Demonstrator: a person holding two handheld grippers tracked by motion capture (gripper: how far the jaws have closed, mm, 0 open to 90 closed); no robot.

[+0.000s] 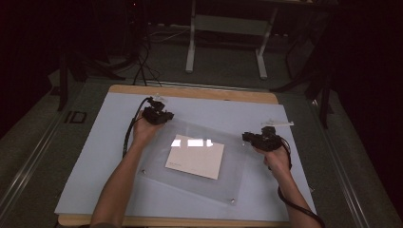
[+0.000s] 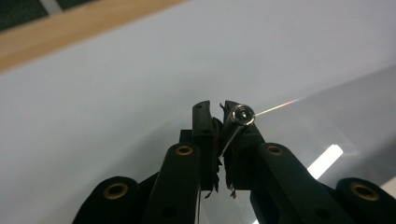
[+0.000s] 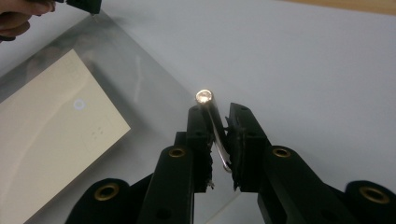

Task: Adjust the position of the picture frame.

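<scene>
A clear acrylic sheet [image 1: 199, 175] lies on the pale blue mat [image 1: 95, 161] that covers the wooden table [image 1: 199, 92], with a cream card [image 1: 196, 156] under or within it near the middle and small metal studs at its near corners. At the sheet's far left corner the left gripper [image 2: 223, 116] pinches a slim metal pin [image 2: 238, 122] with a round silver head; its jaws are pressed almost together and the pin stands tilted between the pads, head up. In the high view that gripper [image 1: 157, 115] sits at the sheet's far left corner, held by the left hand [image 1: 144, 130]. At the sheet's right edge the right gripper [image 3: 218, 114] has a second metal pin [image 3: 212, 128] between its jaws, leaning against the left pad; a narrow gap shows beside the other pad, so the jaws stand slightly parted. In the high view it [image 1: 260, 138] is just beside the sheet's far right corner, the right hand [image 1: 278, 159] behind it.
</scene>
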